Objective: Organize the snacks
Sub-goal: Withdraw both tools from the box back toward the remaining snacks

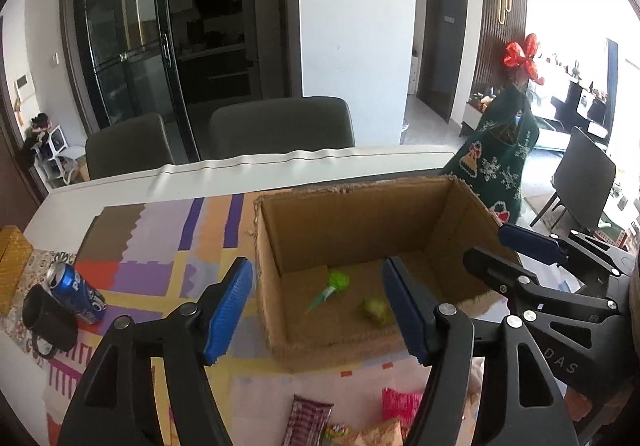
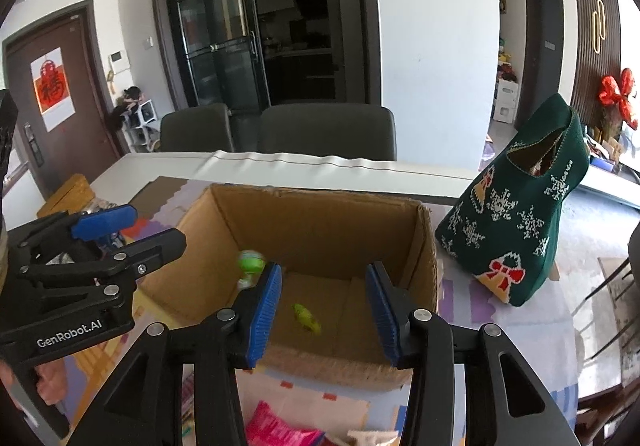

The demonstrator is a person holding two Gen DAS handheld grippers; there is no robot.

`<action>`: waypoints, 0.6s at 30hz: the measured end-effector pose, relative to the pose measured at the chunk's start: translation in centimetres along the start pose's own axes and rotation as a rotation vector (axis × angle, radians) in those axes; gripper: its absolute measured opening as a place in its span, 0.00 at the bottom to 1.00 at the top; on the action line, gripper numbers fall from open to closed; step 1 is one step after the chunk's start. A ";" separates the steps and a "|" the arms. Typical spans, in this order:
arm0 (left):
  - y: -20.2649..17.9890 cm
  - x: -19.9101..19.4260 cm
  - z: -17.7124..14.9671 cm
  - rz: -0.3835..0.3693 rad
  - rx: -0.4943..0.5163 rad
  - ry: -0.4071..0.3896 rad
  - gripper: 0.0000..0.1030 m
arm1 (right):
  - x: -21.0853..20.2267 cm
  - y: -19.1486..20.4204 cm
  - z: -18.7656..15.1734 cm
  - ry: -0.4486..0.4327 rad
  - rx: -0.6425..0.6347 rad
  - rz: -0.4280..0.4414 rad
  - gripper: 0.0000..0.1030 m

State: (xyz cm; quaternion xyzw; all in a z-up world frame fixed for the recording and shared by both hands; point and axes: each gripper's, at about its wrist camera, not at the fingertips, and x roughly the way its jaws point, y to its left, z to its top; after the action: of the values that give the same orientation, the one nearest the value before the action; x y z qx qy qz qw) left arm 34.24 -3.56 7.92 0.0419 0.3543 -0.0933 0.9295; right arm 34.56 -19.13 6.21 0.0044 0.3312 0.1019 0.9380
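We see an open cardboard box (image 1: 360, 230) standing on the patterned mat (image 1: 160, 246) that covers the table (image 1: 100, 190), and two small snacks lie on its floor: a bright green lollipop (image 1: 334, 284) toward the left and a yellow-green wrapped candy (image 1: 376, 310) just right of it, the two apart. In the right wrist view the lollipop (image 2: 250, 264) looks blurred and sits against the box's left inner wall, while the candy (image 2: 306, 318) lies nearer the middle.

More snack packets (image 1: 312, 418) lie on the mat in front of the box; only the left wrist view shows the striped one, while both views catch a pink packet (image 2: 276, 430). The left wrist view alone shows a blue Pepsi can (image 1: 78, 292) lying on its side against a black mug (image 1: 48, 322) at the far left. The right wrist view alone gives us the whole green knitted stocking (image 2: 520, 222) standing right of the box.

Our left gripper (image 1: 316, 310) hovers over the box's near left corner, fingers wide apart and holding nothing. Our right gripper (image 2: 324, 314) hangs over the near wall of the box, fingers likewise spread and empty. Each gripper appears at the edge of the other's view, side by side.
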 end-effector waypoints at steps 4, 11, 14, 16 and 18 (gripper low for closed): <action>-0.1 -1.7 -1.4 -0.002 0.014 -0.006 0.70 | -1.2 0.8 -0.9 0.002 -0.017 0.028 0.44; -0.7 -4.3 -4.6 0.010 0.056 -0.012 0.71 | -3.4 2.4 -3.5 0.012 -0.057 0.065 0.44; -0.7 -5.4 -5.6 0.004 0.056 -0.015 0.71 | -4.0 3.0 -4.5 0.024 -0.071 0.075 0.44; -0.7 -6.0 -6.2 0.005 0.057 -0.018 0.72 | -4.4 3.3 -5.2 0.029 -0.081 0.080 0.44; -0.8 -6.6 -7.0 0.000 0.057 -0.021 0.72 | -4.8 3.5 -5.8 0.033 -0.090 0.083 0.44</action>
State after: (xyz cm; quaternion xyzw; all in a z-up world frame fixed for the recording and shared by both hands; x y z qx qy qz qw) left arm 24.65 -2.35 7.09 0.0676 0.3417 -0.1038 0.9316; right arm 26.65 -17.01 4.93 -0.0259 0.3411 0.1558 0.9267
